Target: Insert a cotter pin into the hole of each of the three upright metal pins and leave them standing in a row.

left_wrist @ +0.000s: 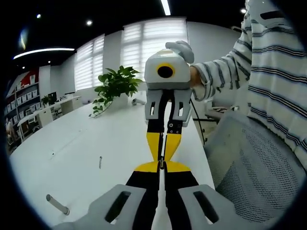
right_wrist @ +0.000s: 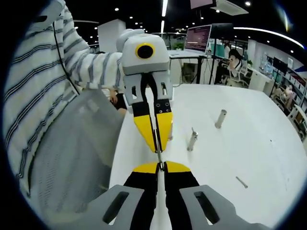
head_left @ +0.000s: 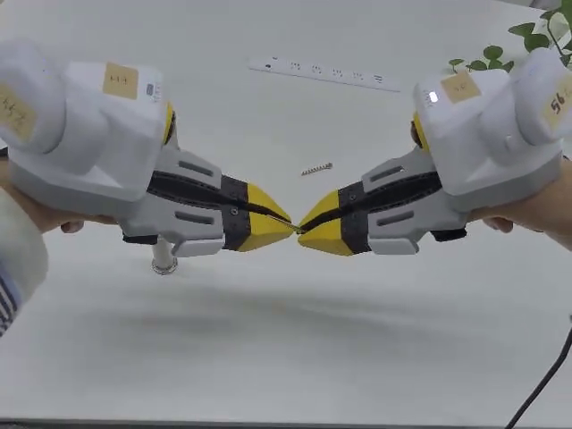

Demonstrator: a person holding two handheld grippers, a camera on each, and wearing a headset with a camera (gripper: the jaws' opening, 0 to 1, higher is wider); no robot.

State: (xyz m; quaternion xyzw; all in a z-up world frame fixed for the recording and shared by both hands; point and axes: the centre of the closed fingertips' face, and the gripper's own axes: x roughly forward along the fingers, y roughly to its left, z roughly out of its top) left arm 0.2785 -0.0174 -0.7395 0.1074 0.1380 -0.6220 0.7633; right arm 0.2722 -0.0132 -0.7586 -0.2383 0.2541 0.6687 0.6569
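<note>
handover at the tips, folks: left gripper (head_left: pixel 286 224) and right gripper (head_left: pixel 305 231) are nose to nose above the bench, and bridging them is a thin cotter pin (right_wrist: pixel 157 146). both claws are pressed together. the left one has the sliver nipped in its yellow tips, and the right one looks to be pinching the other end, with no gap showing between its jaws.

now the geometry that matters. the cotter pin's long axis runs straight along the line of both claws, roughly level with the bench, one end buried in each nose. which end is the looped head, i cannot tell.

the targets? from the right claw they sit ahead and off to one side of its nose: one metal pin (right_wrist: pixel 192 140) near, a second metal pin (right_wrist: pixel 220 119) further out, both standing. in the head view another upright pin (head_left: pixel 164 260) peeks out from just under the left claw's body. so the left claw is the nearer hand, though its nose points away from them, while the right claw is already facing them.

a loose cotter pin (head_left: pixel 316 169) lies on the bench just beyond the meeting tips.

my read: whoever takes it must turn that level sliver square to a standing pin's cross hole, and the holes are too small to make out.
</note>
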